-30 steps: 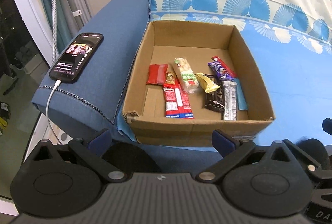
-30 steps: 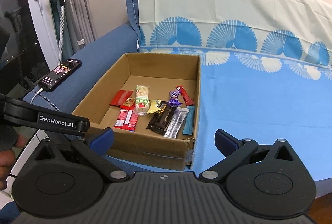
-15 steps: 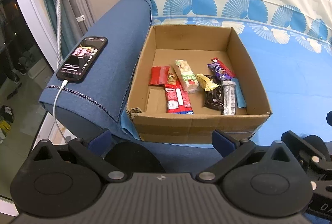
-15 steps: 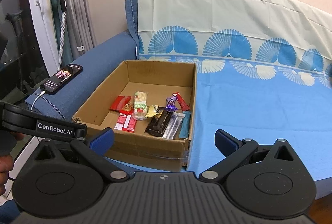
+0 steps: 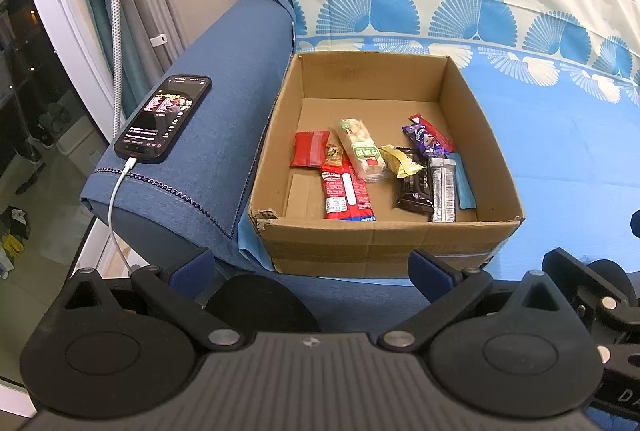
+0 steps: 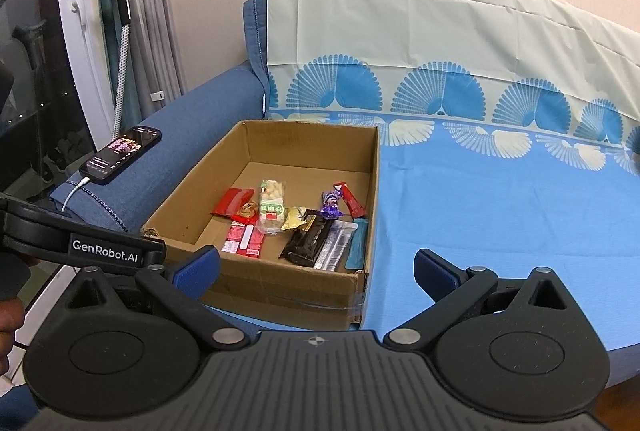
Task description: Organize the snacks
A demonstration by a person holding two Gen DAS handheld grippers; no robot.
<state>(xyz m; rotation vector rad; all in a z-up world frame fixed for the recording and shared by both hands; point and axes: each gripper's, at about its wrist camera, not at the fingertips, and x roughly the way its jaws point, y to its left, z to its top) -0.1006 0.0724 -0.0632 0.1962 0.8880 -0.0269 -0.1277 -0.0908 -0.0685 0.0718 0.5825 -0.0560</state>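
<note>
1. While both tools hang in front of the cardboard box (image 5: 384, 239), my left gripper (image 5: 308, 267) and right gripper (image 6: 316, 267) have their fingers spread wide, holding nothing.
2. Snacks lie loose on the box floor toward its near wall: red bar (image 5: 347, 193), nut bar (image 5: 362, 149), black bar (image 6: 310, 241), purple wrapper (image 5: 425, 140).
3. Legible writing: "GenRobot.AI" on my left tool, seen from the right wrist.
4. Wrapper print is too small to read; the blue strip (image 5: 464, 183) is probably another bar.
5. A phone (image 5: 164, 119) rests on the armrest (image 5: 224, 79).
</note>
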